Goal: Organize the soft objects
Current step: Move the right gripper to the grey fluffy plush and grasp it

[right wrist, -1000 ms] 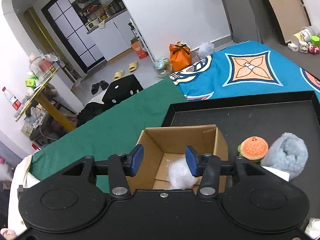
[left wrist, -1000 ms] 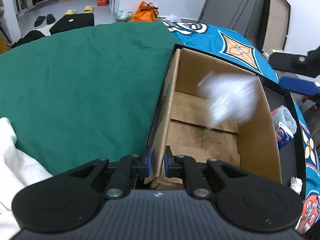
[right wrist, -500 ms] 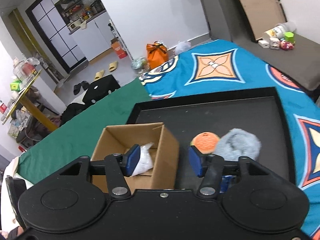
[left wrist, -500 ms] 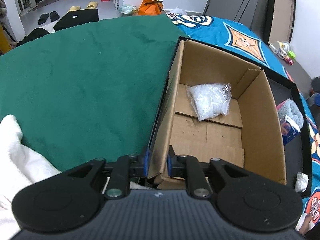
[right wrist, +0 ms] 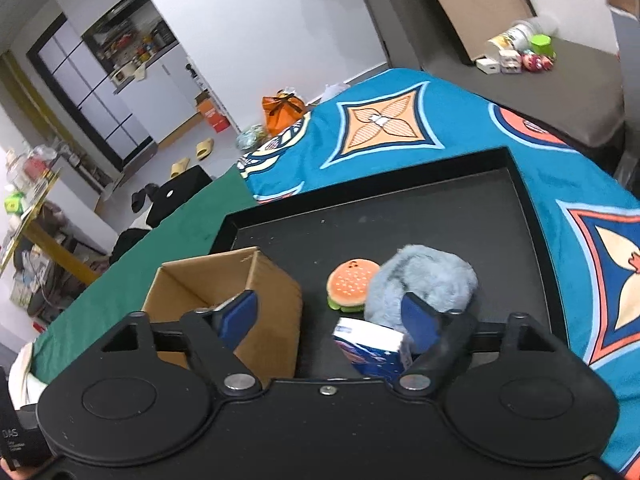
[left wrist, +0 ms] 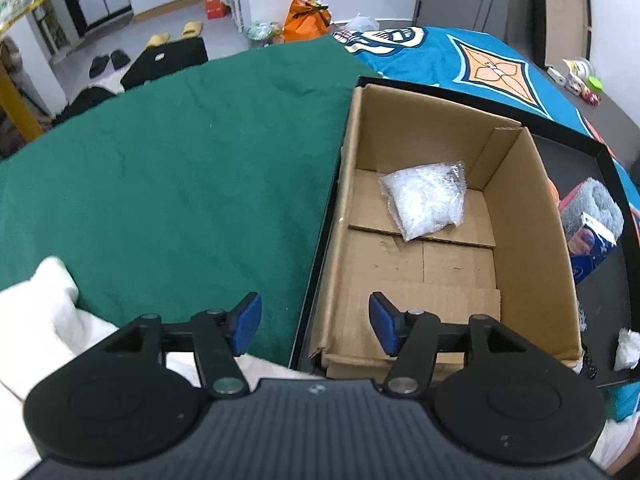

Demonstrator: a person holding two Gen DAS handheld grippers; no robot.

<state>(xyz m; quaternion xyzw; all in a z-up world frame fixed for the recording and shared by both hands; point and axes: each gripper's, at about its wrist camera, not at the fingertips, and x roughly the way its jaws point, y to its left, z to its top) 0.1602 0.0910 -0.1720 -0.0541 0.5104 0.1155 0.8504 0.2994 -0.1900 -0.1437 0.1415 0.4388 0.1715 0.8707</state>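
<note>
A cardboard box (left wrist: pixel 520 220) stands in the left end of a black tray (left wrist: pixel 608 152). A clear bag of white filling (left wrist: pixel 426 200) lies on the box floor. My left gripper (left wrist: pixel 315 322) straddles the box's near-left wall; its jaws are opening and the pads do not touch the cardboard. My right gripper (right wrist: pixel 329 316) hovers over the tray to the right of the box (right wrist: pixel 272 292), jaws opening, nothing gripped. Ahead of it lie a burger plush (right wrist: pixel 352 284), a fluffy grey-blue toy (right wrist: pixel 424 276) and, nearest, a blue carton (right wrist: pixel 372 348).
The tray (right wrist: pixel 400 216) rests on a green cloth (left wrist: pixel 180 160) and a blue patterned blanket (right wrist: pixel 400 128). A white towel (left wrist: pixel 40 312) lies at the near left. A small white wad (left wrist: pixel 626 348) sits in the tray's near right corner.
The bag dropped into the box and settled on its floor. My left jaws let go of the box wall and spread. My right gripper swung right, from the box to the plush toys, and widened.
</note>
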